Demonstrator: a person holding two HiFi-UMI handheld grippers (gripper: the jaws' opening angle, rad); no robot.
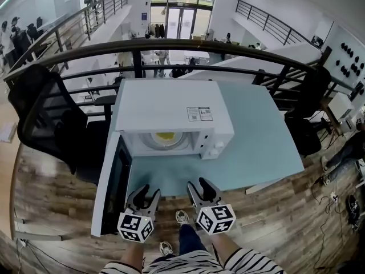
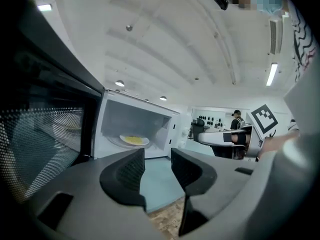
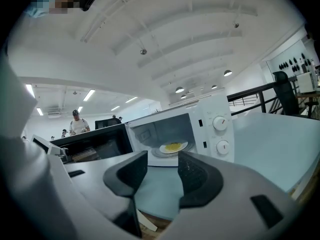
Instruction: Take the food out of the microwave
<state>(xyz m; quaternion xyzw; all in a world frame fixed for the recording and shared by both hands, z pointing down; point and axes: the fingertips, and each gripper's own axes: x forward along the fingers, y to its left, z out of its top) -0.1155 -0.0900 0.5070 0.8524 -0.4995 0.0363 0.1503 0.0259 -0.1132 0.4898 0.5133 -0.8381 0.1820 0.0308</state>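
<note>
A white microwave (image 1: 171, 110) stands on the pale blue table (image 1: 268, 147) with its door (image 1: 114, 181) swung wide to the left. Inside it lies a white plate with yellow food (image 1: 166, 137), also seen as the plate (image 2: 133, 140) in the left gripper view and the plate (image 3: 173, 147) in the right gripper view. My left gripper (image 1: 146, 194) and right gripper (image 1: 203, 189) hover side by side at the table's front edge, short of the cavity. Both are open with nothing between the jaws; the left gripper (image 2: 157, 164) and right gripper (image 3: 163, 170) point at the opening.
A black railing (image 1: 171, 44) curves behind the table, with black chairs (image 1: 43, 113) at the left and right. The microwave's two dials (image 3: 221, 134) sit right of the cavity. Wooden floor (image 1: 285, 221) surrounds the table. People stand in the background.
</note>
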